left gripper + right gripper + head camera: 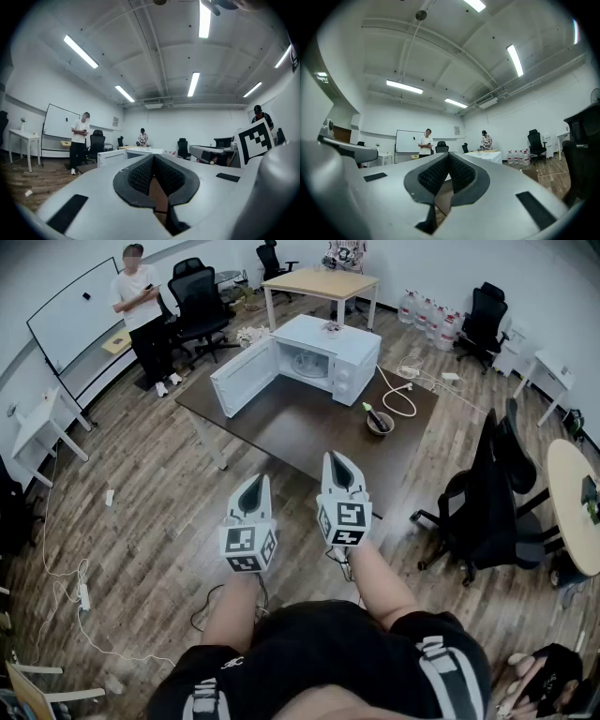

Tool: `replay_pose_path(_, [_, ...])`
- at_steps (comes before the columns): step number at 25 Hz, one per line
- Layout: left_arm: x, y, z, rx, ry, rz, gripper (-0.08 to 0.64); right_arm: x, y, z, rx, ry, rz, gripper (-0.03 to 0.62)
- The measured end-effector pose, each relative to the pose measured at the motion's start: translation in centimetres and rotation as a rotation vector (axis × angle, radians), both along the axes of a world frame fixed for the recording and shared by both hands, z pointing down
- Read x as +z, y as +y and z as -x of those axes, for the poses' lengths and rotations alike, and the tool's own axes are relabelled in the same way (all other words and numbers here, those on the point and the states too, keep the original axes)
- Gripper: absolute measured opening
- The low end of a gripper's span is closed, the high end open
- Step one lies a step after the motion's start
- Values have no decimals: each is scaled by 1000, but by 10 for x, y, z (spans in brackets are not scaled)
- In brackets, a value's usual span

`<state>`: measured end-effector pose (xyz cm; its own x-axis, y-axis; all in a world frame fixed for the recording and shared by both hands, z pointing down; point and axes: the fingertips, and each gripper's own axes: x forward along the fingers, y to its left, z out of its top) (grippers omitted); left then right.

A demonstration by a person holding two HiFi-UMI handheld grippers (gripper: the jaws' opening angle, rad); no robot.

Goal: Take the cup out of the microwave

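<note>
A white microwave (323, 354) stands on the dark table (300, 432), well ahead of both grippers, with its door (242, 379) swung open to the left. Something pale and round (307, 361) lies inside the cavity; I cannot tell whether it is the cup. My left gripper (255, 480) and right gripper (337, 458) hang side by side over the floor at the table's near edge, both shut and holding nothing. In the left gripper view the ribbed pads (140, 174) meet at the tip, and the open door (112, 157) shows beyond. In the right gripper view the pads (433, 174) meet too.
A bowl (380, 422) with a green-handled item and a looped white cable (401, 401) lie on the table right of the microwave. A black office chair (487, 493) stands near right. A person (141, 315) stands by the whiteboard at the far left, with more chairs nearby.
</note>
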<state>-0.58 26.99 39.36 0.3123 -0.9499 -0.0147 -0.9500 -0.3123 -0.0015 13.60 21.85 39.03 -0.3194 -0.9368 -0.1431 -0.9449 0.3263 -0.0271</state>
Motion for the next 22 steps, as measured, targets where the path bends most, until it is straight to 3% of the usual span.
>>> replay_pose_path(10, [-3, 1, 7, 8, 2, -2, 2, -4, -1, 5, 38, -26, -12, 0])
replay_pose_path(22, [-2, -13, 53, 57, 11, -21, 2, -2, -11, 53, 85, -12, -19, 0])
